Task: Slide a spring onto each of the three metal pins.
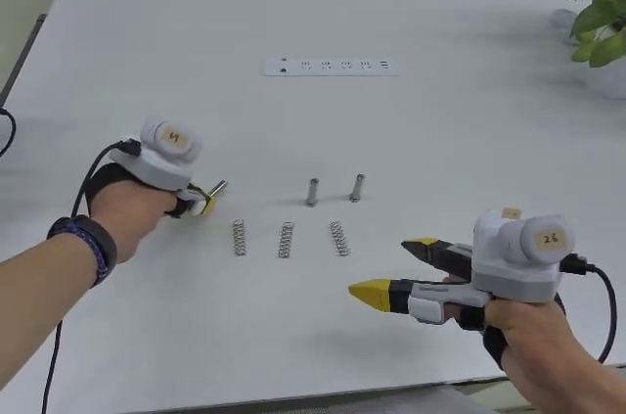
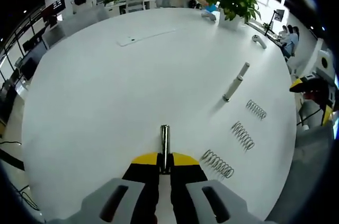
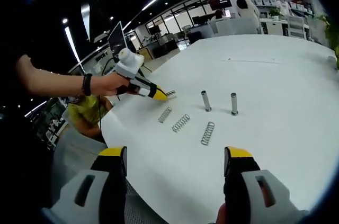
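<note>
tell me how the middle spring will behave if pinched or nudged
Probably squashy: the middle spring is open thin-wire coil, so it may compress or buckle under a hard squeeze. It lies on its side on the smooth table, so a nudge could roll it. Likely very light.

Three small coiled springs (image 1: 286, 239) lay side by side on the white table (image 1: 440, 120), two steel pins (image 1: 312, 191) stood upright just behind them — the third pin (image 2: 165, 142) was pinched in the left gripper (image 2: 164, 164).

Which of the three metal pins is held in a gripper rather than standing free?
The pin clamped by the left gripper; the other two pins stand upright on the table behind the springs.
</note>
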`<control>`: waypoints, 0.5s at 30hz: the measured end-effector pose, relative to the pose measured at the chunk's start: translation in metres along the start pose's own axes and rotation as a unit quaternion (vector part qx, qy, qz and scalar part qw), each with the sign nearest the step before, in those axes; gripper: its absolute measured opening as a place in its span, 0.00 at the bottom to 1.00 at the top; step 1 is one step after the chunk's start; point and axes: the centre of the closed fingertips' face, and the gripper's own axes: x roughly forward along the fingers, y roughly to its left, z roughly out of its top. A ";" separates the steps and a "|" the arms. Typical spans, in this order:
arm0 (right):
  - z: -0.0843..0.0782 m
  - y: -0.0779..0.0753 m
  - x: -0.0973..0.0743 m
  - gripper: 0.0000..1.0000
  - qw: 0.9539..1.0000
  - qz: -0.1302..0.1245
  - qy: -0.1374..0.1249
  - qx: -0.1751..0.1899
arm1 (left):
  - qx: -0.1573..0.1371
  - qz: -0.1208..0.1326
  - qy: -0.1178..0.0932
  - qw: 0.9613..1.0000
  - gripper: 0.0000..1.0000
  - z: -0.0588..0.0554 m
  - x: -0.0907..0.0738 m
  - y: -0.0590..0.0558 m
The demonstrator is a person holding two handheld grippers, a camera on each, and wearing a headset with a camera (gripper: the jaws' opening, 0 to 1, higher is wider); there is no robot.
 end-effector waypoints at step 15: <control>0.014 0.004 0.021 0.70 0.999 0.025 -0.013 0.014 | -0.005 0.006 -0.028 1.000 0.00 0.007 -0.022 0.002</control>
